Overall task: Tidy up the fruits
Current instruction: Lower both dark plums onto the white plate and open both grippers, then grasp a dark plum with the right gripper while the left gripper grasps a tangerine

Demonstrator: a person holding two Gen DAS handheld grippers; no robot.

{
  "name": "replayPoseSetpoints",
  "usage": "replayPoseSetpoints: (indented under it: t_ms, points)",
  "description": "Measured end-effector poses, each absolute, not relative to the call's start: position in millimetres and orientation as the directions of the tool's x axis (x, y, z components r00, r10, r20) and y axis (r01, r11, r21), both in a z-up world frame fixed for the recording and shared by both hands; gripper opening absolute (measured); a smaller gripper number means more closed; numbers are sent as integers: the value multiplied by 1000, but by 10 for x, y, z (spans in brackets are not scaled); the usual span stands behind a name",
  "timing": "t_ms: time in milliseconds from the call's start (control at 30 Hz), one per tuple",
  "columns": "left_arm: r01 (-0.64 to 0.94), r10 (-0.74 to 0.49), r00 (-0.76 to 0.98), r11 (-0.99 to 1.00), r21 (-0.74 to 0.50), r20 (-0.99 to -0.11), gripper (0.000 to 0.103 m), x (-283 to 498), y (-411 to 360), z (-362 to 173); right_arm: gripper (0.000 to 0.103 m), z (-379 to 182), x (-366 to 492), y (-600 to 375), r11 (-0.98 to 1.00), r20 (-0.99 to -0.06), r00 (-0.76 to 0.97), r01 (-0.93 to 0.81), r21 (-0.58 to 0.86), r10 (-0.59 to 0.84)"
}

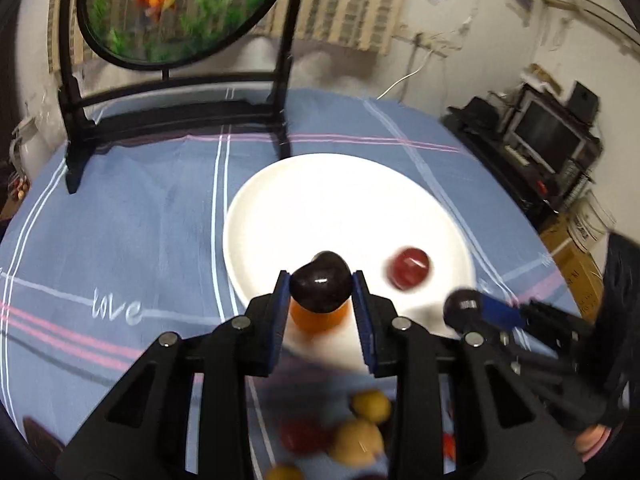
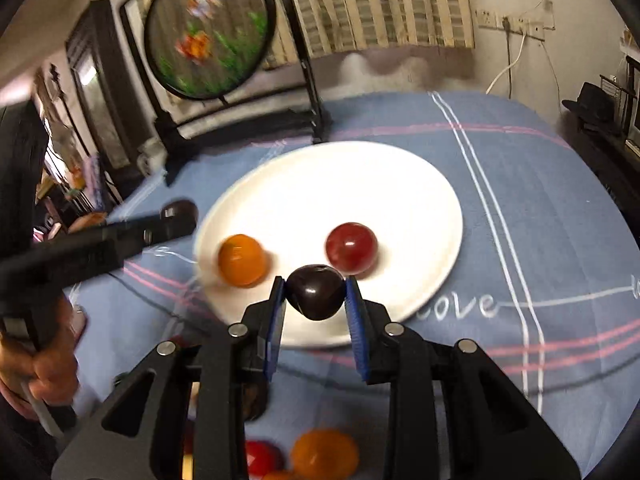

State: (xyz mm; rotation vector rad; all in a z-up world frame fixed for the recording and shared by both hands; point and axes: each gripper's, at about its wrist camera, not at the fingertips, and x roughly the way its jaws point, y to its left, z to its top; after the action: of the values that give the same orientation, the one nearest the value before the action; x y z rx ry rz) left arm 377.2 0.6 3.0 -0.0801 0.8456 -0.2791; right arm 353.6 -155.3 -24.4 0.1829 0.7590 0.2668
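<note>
While each tool (image 1: 320, 286) (image 2: 315, 294) grips dark fruit (image 1: 320, 288) (image 2: 316, 296), plate (image 1: 320, 192) w/ 2.

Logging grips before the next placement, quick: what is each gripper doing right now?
Left gripper: closed on a dark plum.
Right gripper: closed on another dark plum.

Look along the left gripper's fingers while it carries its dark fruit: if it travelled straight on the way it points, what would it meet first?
Most likely the orange fruit on the white plate, showing just beyond the dark fruit in the left gripper; depth is uncertain.
</note>
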Motion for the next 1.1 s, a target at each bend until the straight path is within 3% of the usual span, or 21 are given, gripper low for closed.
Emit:
replayPoseSetpoints:
  t_ms: [200, 233, 300, 367, 467, 567, 733, 867, 1100]
  points:
    - [188, -207, 558, 975, -121, -804, 32, 4214, -24, -219, 30, -337, 3728, -1490, 952, -689, 658, -191, 239, 305]
    - [180, -195, 545, 977, -113, -815, 32, 4258, -29, -256, 38, -343, 3751, -1472, 953, -694, 652, -202, 227, 304]
    - [171, -177, 550, 980, -97, -816, 36, 4246, -12, -268, 43, -302, 3712, -1468, 953, -690, 658, -209, 220, 303]
    - [169, -165, 584, 982, -80, -795, 75, 4115, 5, -167, 48, -227, 3606, -1483, 951, -676, 669, -210, 226, 308]
    - [170, -152, 647, 984, -53, -747, 81, 3770, 71, 3, 49, -129, 3315, -1564, 947, -648, 691, -206, 248, 320]
    - [160, -154, 689, 985, -59, -709, 91, 3320, 190, 74, 58, -118, 2907, -1643, 945, -630, 708, -187, 268, 319]
    - [164, -206, 668, 978, -129, -715, 97, 2510, 390, -71, 60, -244, 2212, -1621, 933, -621, 699, -217, 288, 354]
    - [136, -159, 679, 987, -90, -717, 98, 1953, 478, -242, 61, -396, 1830, -1438, 937, -662, 663, -263, 230, 349]
    - [184, -228, 648, 973, -141, -727, 98, 1575, 464, -534, 60, -503, 1850, -1168, 935, -707, 624, -317, 160, 332]
